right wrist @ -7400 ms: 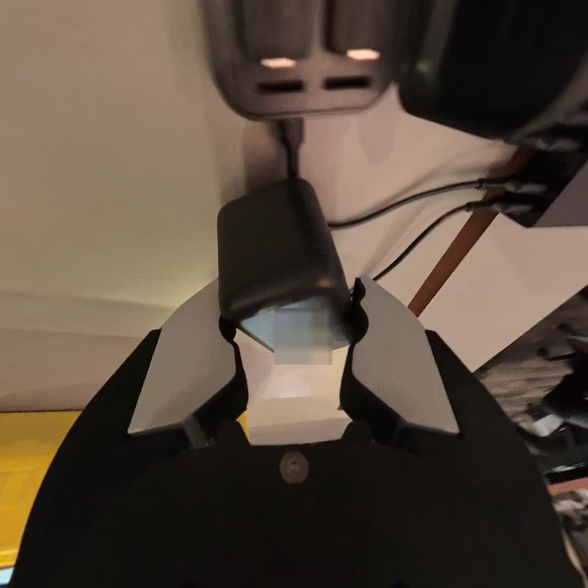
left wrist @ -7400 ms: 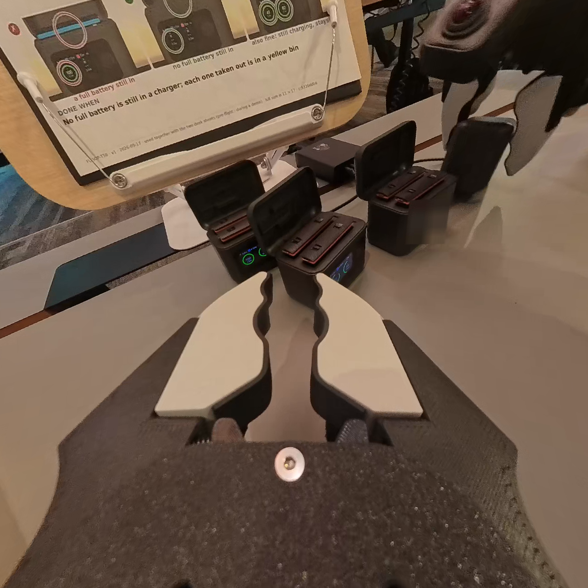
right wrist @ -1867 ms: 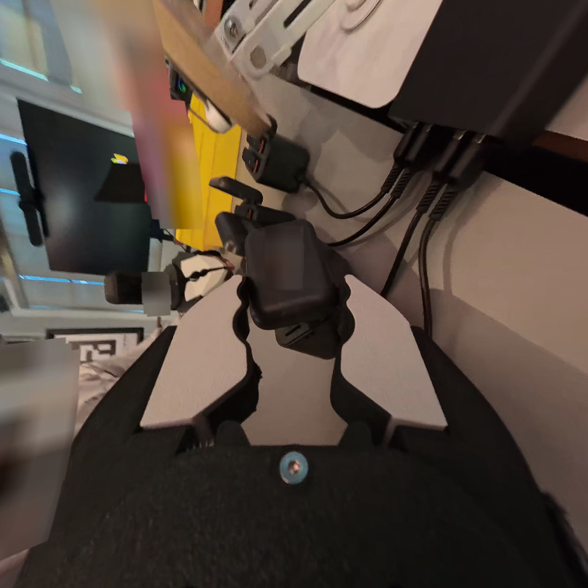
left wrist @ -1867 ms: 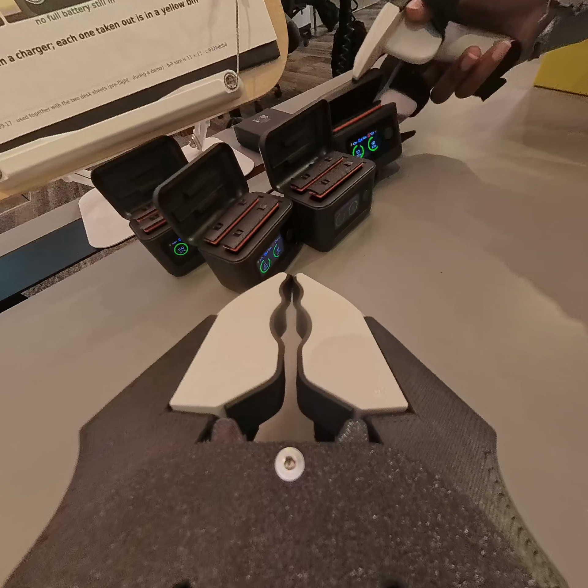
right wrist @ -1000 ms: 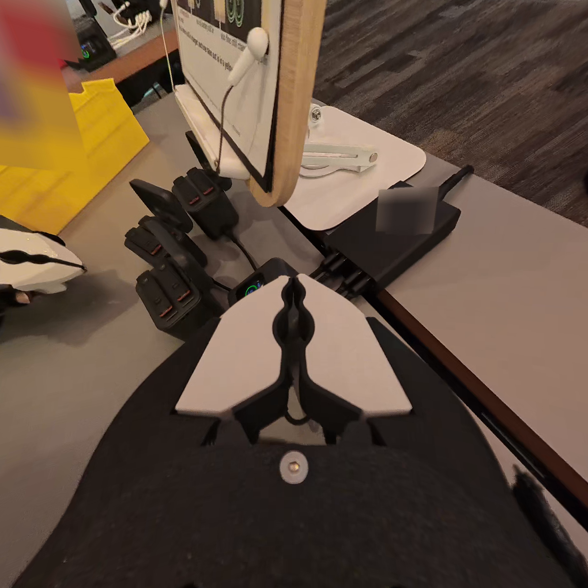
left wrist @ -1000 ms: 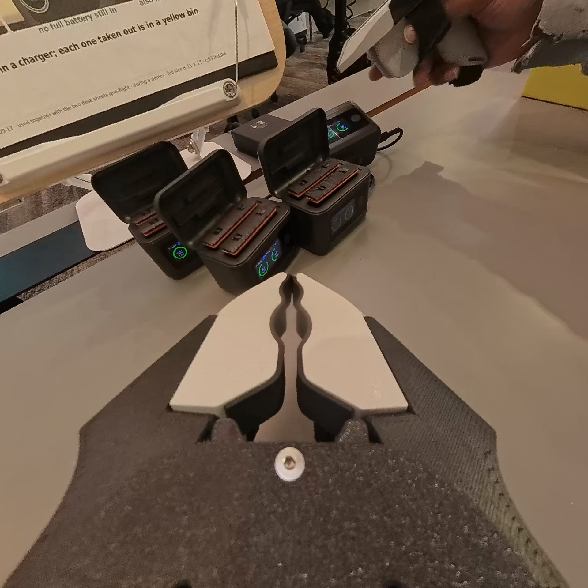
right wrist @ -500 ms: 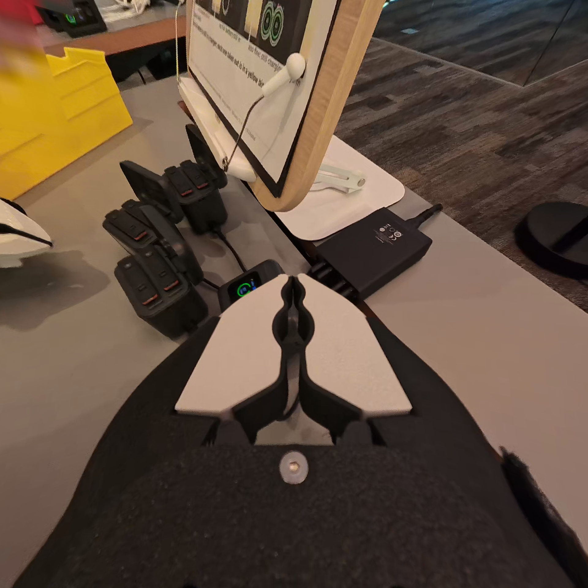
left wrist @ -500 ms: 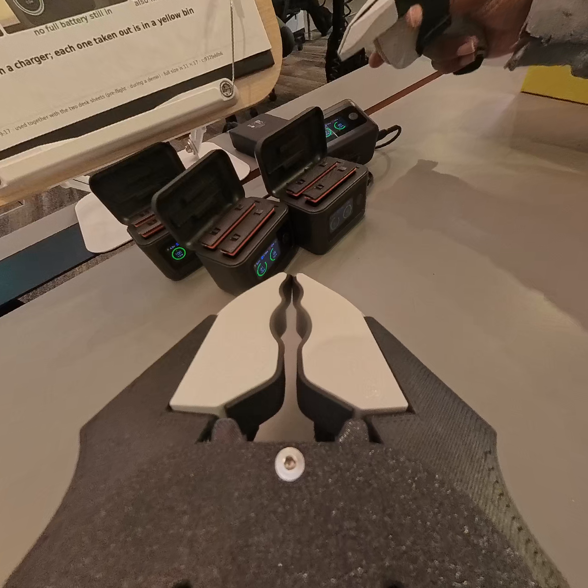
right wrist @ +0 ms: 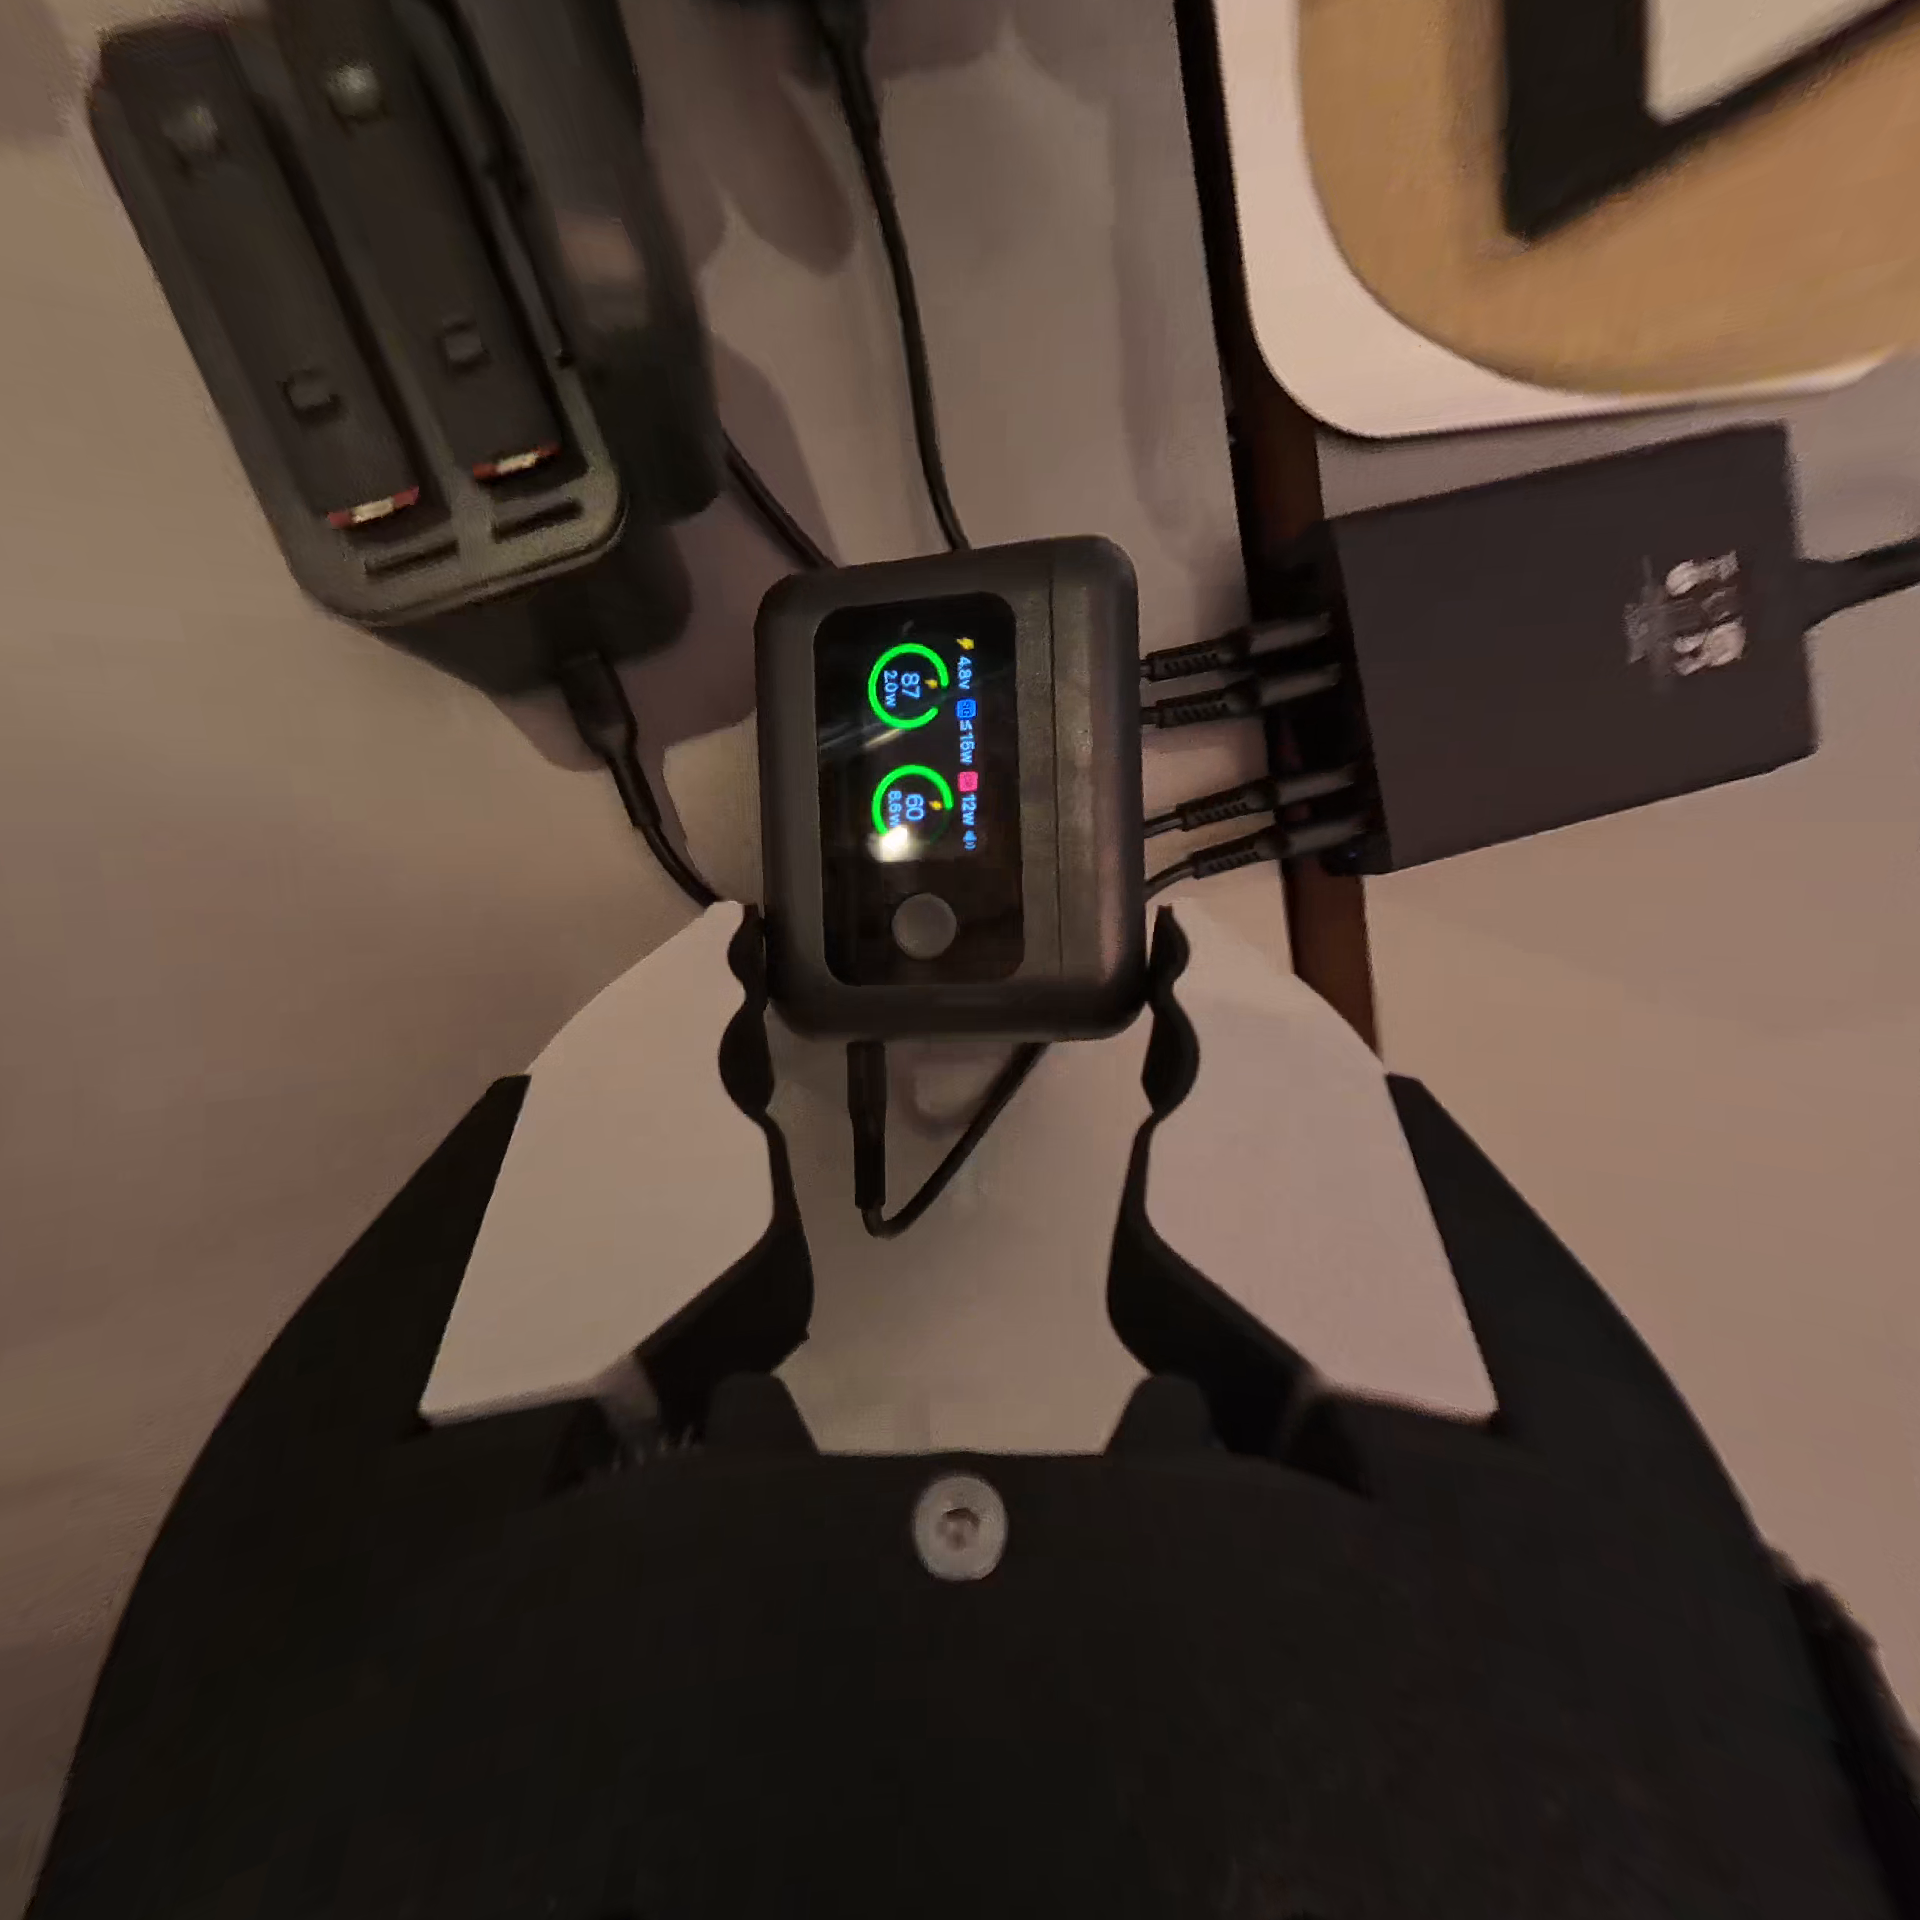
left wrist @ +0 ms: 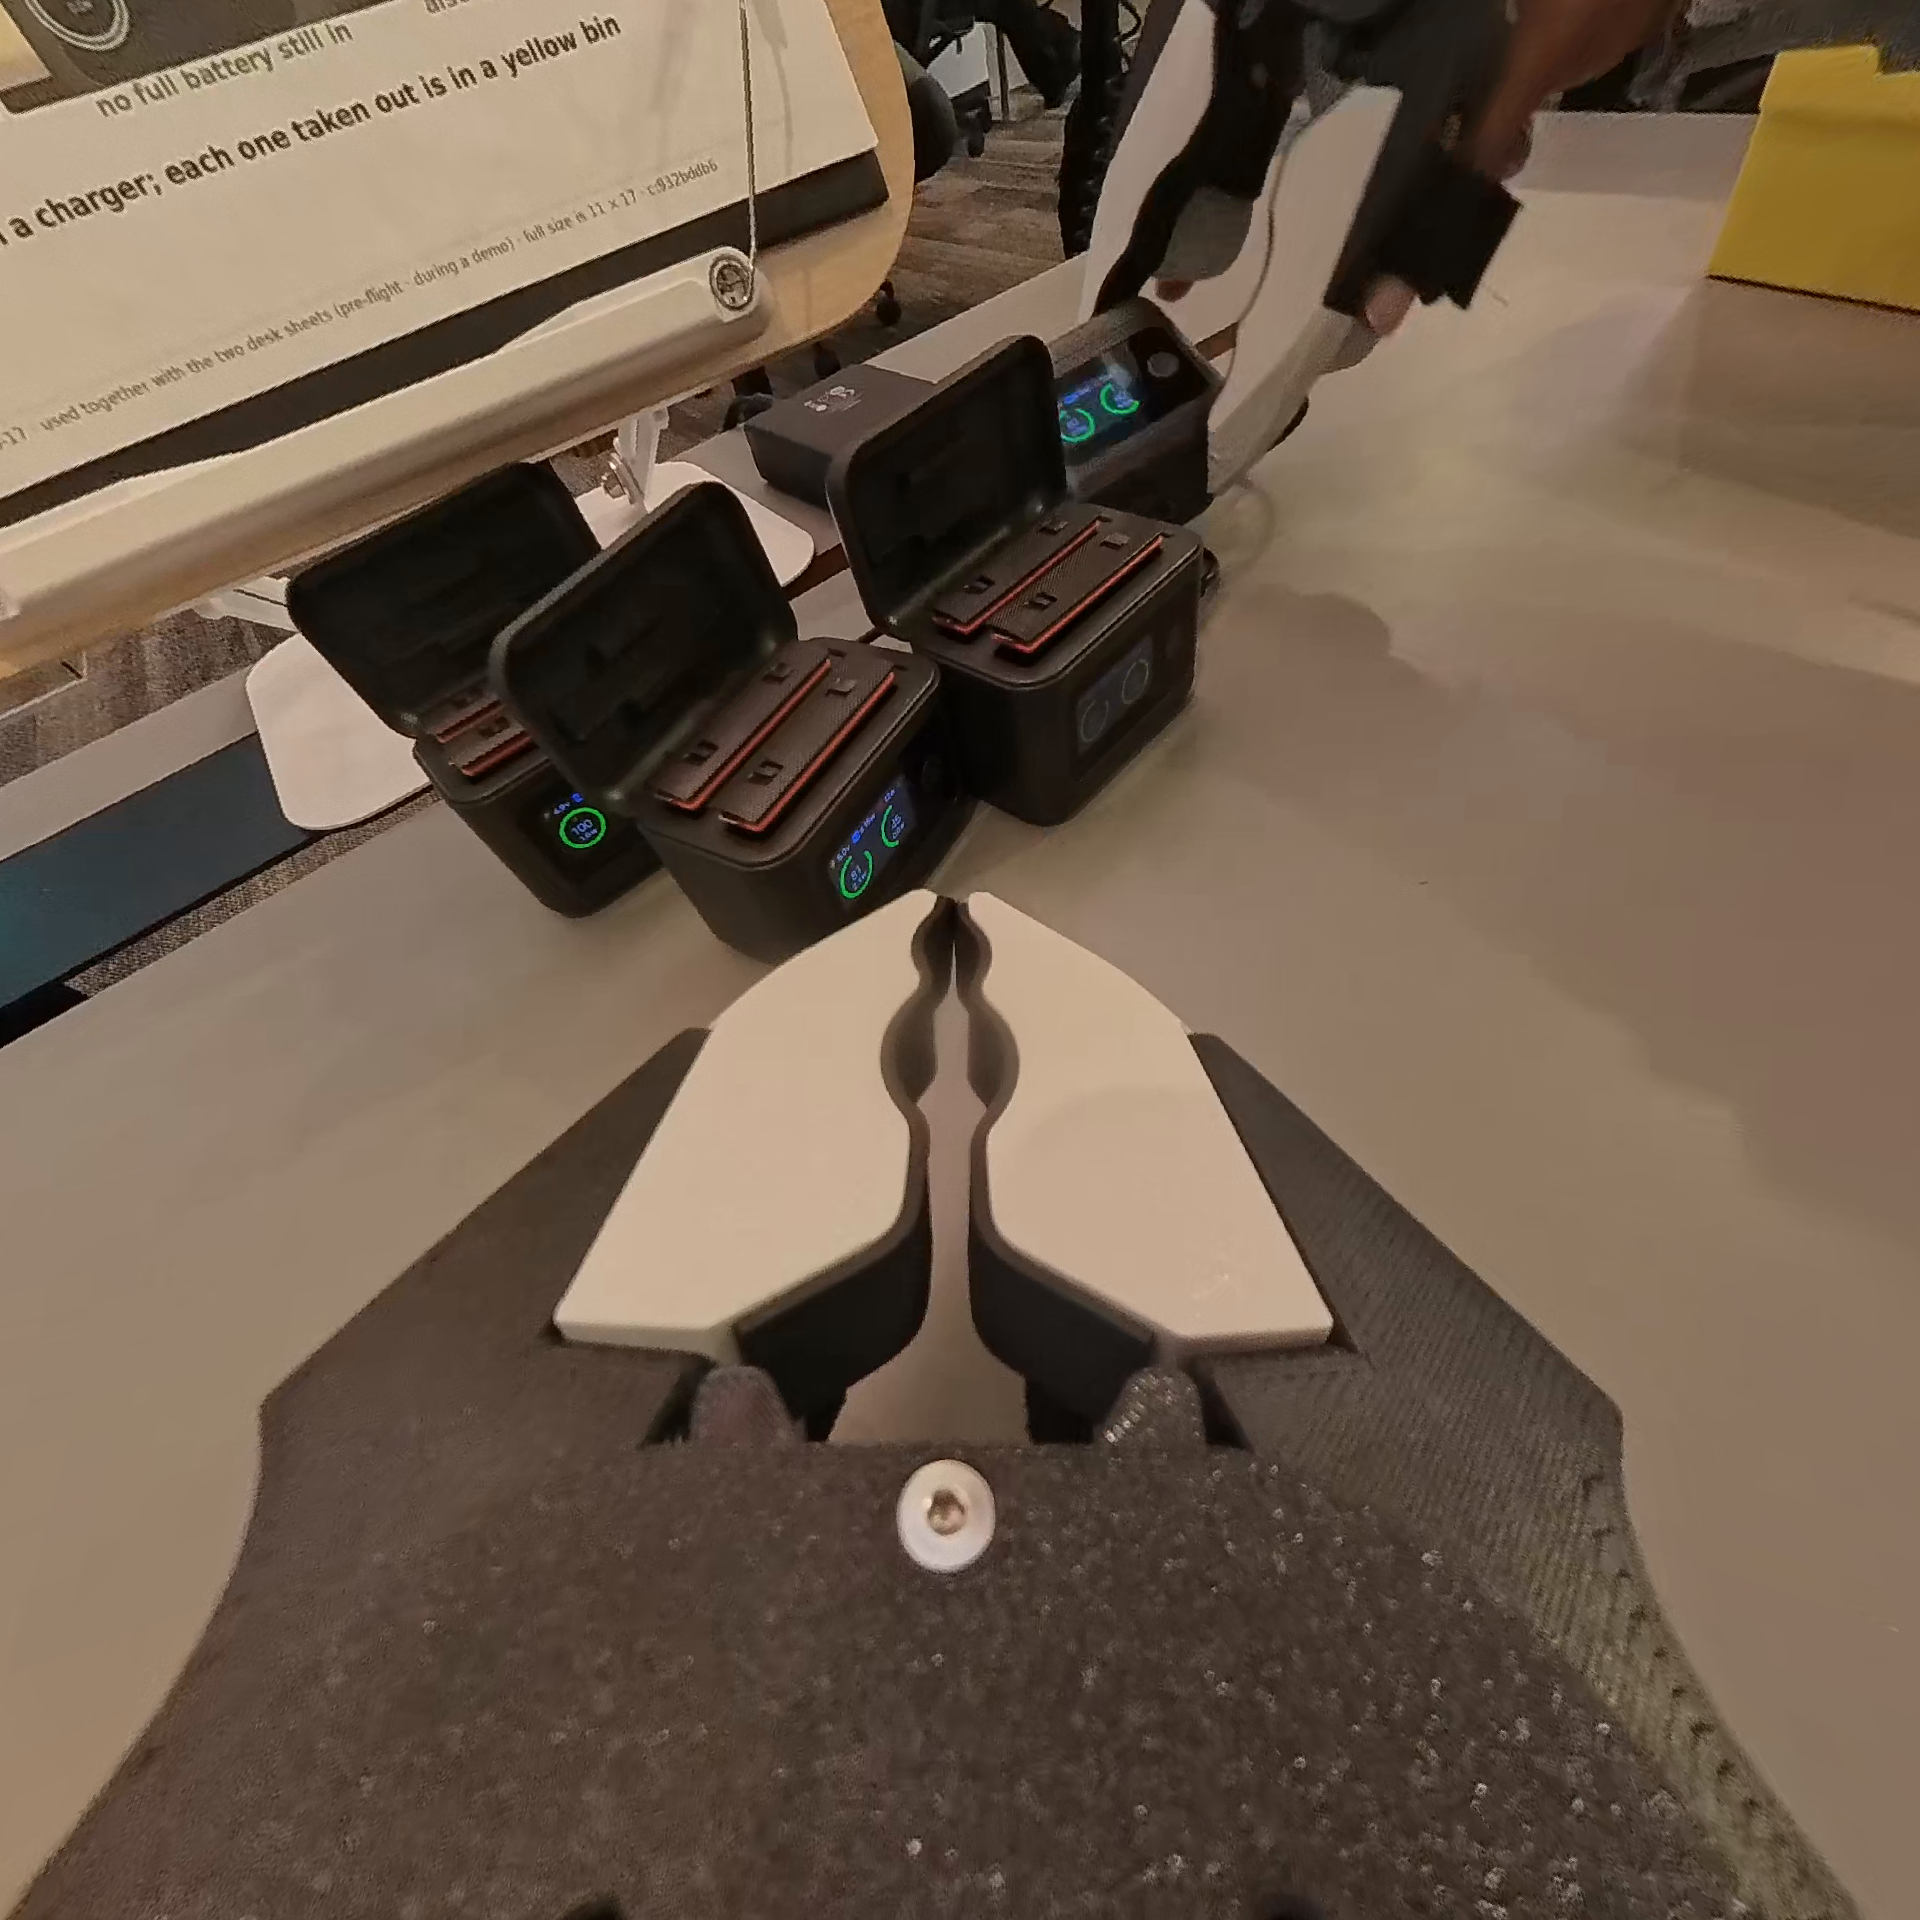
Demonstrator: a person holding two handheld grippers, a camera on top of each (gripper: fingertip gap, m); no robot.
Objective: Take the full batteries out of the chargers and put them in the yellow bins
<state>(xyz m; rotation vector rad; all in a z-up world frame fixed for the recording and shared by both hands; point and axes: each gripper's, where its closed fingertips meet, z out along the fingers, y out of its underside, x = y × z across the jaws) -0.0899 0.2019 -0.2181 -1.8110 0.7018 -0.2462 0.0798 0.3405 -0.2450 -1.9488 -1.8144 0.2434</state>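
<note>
Left gripper [left wrist: 951,914] hovers low over the grey table [left wrist: 1507,935], white fingers pinched nearly together, nothing between them. Just ahead of its tips: three black box-shaped chargers with hinged lids up, in a row running toward the table's far edge. Nearest open charger [left wrist: 800,821] shows two orange-trimmed black batteries [left wrist: 774,743] seated in its slots and two green rings on its front screen; the one to its left [left wrist: 520,800] shows a single green ring; the third open charger [left wrist: 1070,675] has a dark screen and two batteries in. Fourth black charger, lid closed [right wrist: 945,790], sits closest to the far edge beside a flat black power hub [right wrist: 1569,655] with four cables plugged in. Right gripper [right wrist: 951,951] is spread wide, pointing down, tips straddling the closed charger's near end, one each side; contact unclear. Yellow plastic bin [left wrist: 1829,166] sits at the table's far right. Wooden-framed instruction board [left wrist: 436,208] stands behind the row.
</note>
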